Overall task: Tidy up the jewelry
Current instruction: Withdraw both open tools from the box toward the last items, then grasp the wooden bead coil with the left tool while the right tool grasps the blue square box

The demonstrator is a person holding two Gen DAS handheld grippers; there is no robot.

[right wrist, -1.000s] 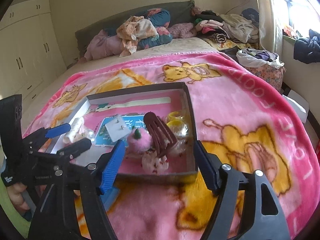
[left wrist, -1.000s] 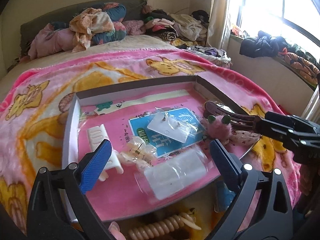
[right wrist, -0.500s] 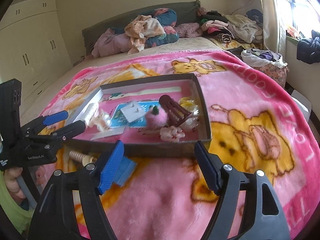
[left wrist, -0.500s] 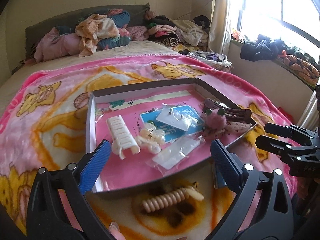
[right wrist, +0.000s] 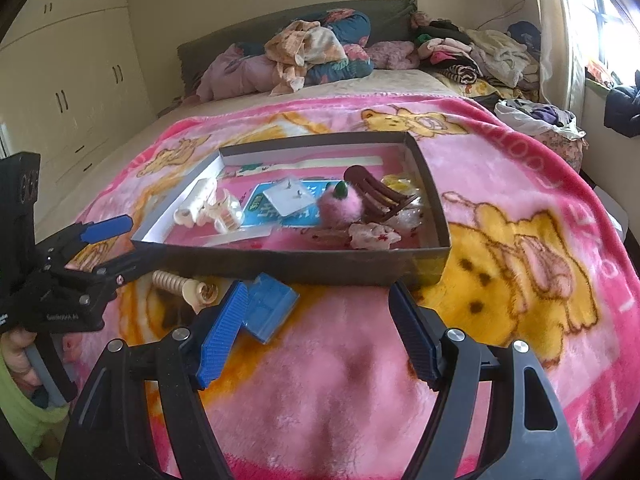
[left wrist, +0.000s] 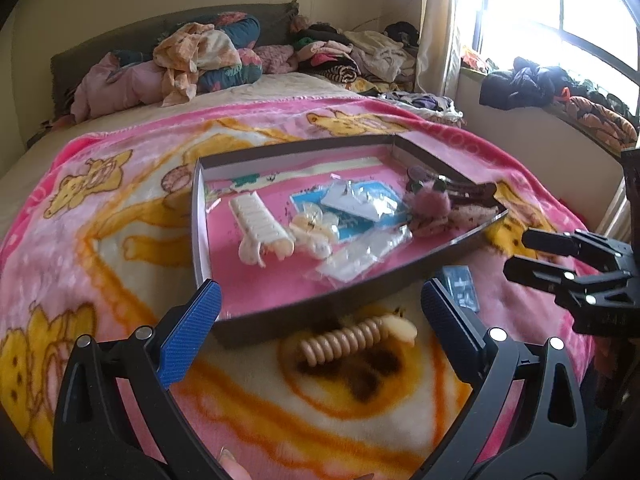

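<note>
Box (left wrist: pixel 328 308) beyond left fingers (left wrist: pixel 188 336) | spiral clip (left wrist: pixel 348 340) between, untouched

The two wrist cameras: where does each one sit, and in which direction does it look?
Left wrist: sits behind the open left gripper, looks down over the beige hair clip toward the box; a fingertip shows.
Right wrist: sits behind the open right gripper, looks down at the blanket beside the blue case; a hand shows.
Shared: box, clip, case, each other's gripper.

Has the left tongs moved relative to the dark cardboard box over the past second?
Yes. The left tongs have pulled back toward the camera side: earlier they hung over the dark cardboard box; now they hang over the blanket before its near wall.
</note>
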